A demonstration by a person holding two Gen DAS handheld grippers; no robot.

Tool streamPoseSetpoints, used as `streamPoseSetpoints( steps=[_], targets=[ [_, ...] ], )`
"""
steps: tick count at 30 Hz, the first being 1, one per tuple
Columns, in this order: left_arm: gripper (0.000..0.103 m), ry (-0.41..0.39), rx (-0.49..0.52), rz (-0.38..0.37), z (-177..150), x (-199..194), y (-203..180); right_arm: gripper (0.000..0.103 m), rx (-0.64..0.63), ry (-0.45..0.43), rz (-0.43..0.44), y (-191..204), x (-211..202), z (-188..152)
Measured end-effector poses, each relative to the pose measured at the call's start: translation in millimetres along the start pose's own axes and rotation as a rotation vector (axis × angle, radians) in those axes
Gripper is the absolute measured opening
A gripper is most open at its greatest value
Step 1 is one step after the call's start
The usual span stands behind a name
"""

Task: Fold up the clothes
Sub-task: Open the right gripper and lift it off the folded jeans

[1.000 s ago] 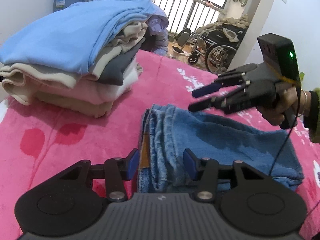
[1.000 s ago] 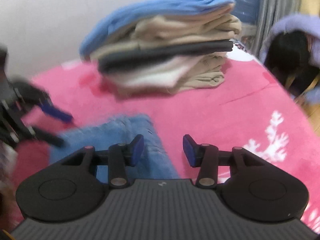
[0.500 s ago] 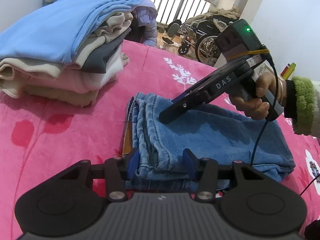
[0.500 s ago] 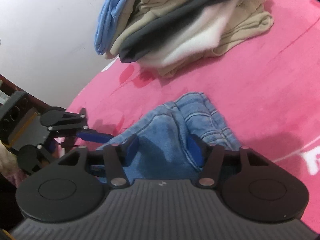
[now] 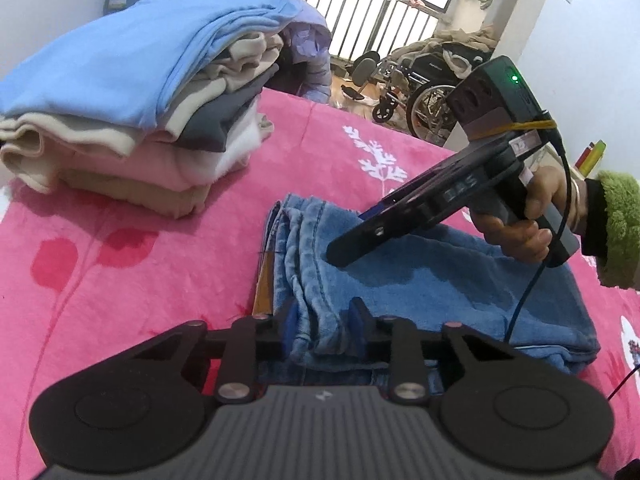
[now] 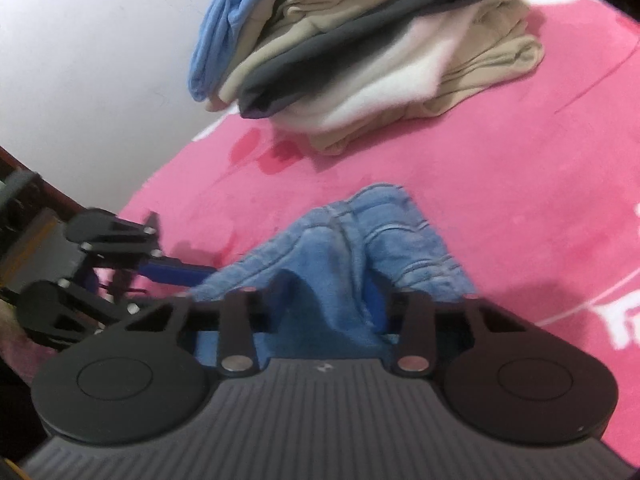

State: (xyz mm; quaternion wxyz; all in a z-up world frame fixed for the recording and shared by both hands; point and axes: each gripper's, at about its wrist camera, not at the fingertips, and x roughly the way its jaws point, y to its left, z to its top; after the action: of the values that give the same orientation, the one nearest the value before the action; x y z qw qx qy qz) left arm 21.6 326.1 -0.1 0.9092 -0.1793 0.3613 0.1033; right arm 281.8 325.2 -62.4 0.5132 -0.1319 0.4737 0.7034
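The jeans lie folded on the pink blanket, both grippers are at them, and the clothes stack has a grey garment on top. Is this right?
Not quite. The stack's top garment is light blue, as the left wrist view shows; the grey one lies lower. The rest holds: jeans, blanket, left gripper, right gripper.

We find the folded jeans [image 5: 440,280] lying on the bed [image 5: 120,264]. The stack of folded clothes [image 5: 132,120] sits on the bed behind and left of them. Our left tongs [image 5: 322,330] straddle their near edge; our right tongs [image 6: 326,304] rest on their top. A wheelchair [image 5: 424,92] stands beyond the bed.
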Motion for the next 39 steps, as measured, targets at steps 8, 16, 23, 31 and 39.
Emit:
streamPoseSetpoints(
  steps=[8, 16, 23, 31, 39],
  targets=[
    [0.019, -0.031, 0.013, 0.006, 3.8, 0.9, -5.1, 0.009, -0.058, -0.091, -0.06, -0.6, -27.2, -13.2],
    [0.009, -0.089, 0.025, -0.052, 21.8, 9.7, -12.4, 0.008, -0.062, -0.153, -0.083, -1.7, -48.2, -7.9],
    [0.009, -0.081, 0.06, -0.068, 27.4, 16.7, -17.5, 0.007, -0.036, -0.184, -0.087, -8.2, -47.5, -5.4],
    [0.029, -0.066, -0.033, -0.009, 18.3, -16.1, 9.3, 0.007, -0.026, -0.142, -0.096, -13.5, -23.3, -6.0],
    [0.031, -0.107, 0.013, -0.092, 32.4, -17.8, -15.0, 0.029, 0.079, -0.148, -0.073, -20.1, -27.6, -2.7]
  ],
)
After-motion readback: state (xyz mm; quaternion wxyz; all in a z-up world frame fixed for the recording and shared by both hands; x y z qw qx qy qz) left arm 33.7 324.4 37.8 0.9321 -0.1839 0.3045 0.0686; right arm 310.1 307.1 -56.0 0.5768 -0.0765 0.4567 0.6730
